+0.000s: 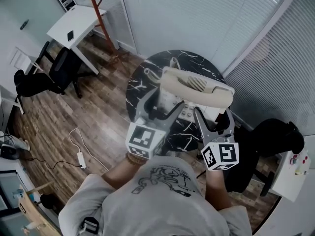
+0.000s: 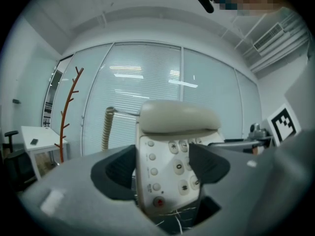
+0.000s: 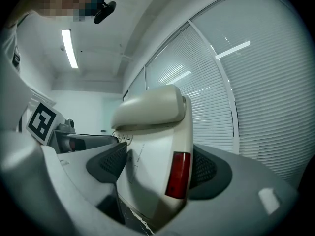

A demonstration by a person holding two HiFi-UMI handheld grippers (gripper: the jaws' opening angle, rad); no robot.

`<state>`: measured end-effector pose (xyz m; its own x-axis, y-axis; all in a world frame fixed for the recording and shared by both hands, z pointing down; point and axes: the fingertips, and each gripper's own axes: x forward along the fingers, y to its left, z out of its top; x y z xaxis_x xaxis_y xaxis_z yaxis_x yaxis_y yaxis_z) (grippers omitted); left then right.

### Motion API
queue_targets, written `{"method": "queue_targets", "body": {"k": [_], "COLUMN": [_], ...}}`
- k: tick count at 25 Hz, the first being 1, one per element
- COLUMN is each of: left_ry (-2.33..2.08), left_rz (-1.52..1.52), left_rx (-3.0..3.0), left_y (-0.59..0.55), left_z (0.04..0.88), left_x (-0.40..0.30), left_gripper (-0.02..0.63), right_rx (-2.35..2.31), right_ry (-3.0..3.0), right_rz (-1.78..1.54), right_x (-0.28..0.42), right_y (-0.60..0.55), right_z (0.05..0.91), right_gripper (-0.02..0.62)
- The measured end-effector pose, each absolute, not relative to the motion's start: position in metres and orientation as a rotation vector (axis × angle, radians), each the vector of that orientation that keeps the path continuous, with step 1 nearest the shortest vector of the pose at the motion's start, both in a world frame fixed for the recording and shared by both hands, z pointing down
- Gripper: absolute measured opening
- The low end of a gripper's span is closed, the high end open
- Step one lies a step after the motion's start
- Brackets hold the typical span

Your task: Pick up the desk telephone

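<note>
A cream desk telephone (image 1: 197, 85) with its handset on the cradle hangs in the air over a round black marble table (image 1: 142, 77). My left gripper (image 1: 158, 103) is shut on the phone's left side. My right gripper (image 1: 212, 118) is shut on its right side. In the left gripper view the keypad face (image 2: 167, 171) stands upright between the dark pads (image 2: 118, 171), with the coiled cord (image 2: 107, 127) hanging at the left. The right gripper view shows the phone's side with a red panel (image 3: 178, 173) wedged between the pads (image 3: 110, 163).
A white desk (image 1: 74, 23), a red coat stand (image 1: 98, 14) and a black office chair (image 1: 44, 77) stand at the far left. Another black chair (image 1: 275, 136) is close on the right. A power strip (image 1: 81, 159) lies on the wood floor. Window blinds (image 1: 206, 18) are ahead.
</note>
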<state>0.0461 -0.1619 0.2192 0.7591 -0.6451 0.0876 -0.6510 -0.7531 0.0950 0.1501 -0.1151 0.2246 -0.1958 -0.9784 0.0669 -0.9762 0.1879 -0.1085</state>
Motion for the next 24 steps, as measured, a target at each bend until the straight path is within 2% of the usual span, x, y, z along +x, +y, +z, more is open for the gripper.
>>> {"method": "queue_targets", "body": {"k": [24], "left_ry": [-1.061], "left_rz": [0.127], "left_rx": [2.802], "left_y": [-0.166], "left_z": [0.235], "left_x": [0.049], "left_gripper": [0.334], "right_rx": [-2.014], "right_ry": [2.373], "right_rz": [-0.301], "right_x": [0.154], "right_y": [-0.118], "right_z": [0.240], "right_gripper": [0.371]}}
